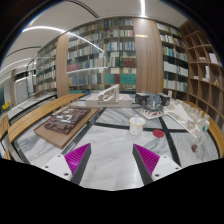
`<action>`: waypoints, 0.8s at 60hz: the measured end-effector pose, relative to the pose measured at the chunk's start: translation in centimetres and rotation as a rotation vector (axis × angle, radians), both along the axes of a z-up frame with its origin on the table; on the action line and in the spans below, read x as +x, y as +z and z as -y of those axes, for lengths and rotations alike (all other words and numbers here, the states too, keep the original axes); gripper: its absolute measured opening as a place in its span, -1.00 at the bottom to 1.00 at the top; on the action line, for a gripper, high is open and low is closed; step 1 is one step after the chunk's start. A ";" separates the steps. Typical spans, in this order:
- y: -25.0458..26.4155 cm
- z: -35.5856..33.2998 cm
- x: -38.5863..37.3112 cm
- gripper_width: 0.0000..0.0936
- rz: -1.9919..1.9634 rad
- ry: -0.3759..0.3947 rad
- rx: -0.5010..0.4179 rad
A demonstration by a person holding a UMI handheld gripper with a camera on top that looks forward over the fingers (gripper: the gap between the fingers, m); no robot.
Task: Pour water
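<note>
My gripper (112, 162) is open and empty, its two pink-padded fingers (77, 160) spread wide over a pale marbled tabletop (112, 150). A small white cup (137, 125) stands on the table beyond the fingers, a little to the right. Further back stands a dark kettle-like vessel (153, 101) on a tray. Nothing lies between the fingers.
A dark wooden board with items (68, 123) lies beyond the left finger. A clear container (108, 94) stands at the back. White cloth and clutter (185, 118) lie at the right. Bookshelves (110, 50) line the far wall.
</note>
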State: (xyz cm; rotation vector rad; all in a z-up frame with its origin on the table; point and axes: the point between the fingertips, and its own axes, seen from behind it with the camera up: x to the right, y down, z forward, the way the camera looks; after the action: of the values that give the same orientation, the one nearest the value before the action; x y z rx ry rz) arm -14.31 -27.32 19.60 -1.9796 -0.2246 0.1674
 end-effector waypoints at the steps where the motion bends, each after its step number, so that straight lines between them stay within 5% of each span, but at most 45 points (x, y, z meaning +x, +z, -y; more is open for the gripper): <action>1: -0.2 0.0 0.3 0.84 0.004 -0.006 -0.002; 12: -6.4 -1.0 12.5 0.84 0.040 -0.091 -0.057; 23: -11.0 -0.7 25.0 0.84 0.081 -0.255 -0.119; 35: -12.7 -4.9 39.9 0.83 0.138 -0.414 -0.060; 48: -12.3 -11.7 49.9 0.83 0.113 -0.502 0.029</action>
State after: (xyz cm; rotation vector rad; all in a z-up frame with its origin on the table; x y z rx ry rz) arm 35.63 -15.63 7.34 -1.9556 0.1994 -0.2707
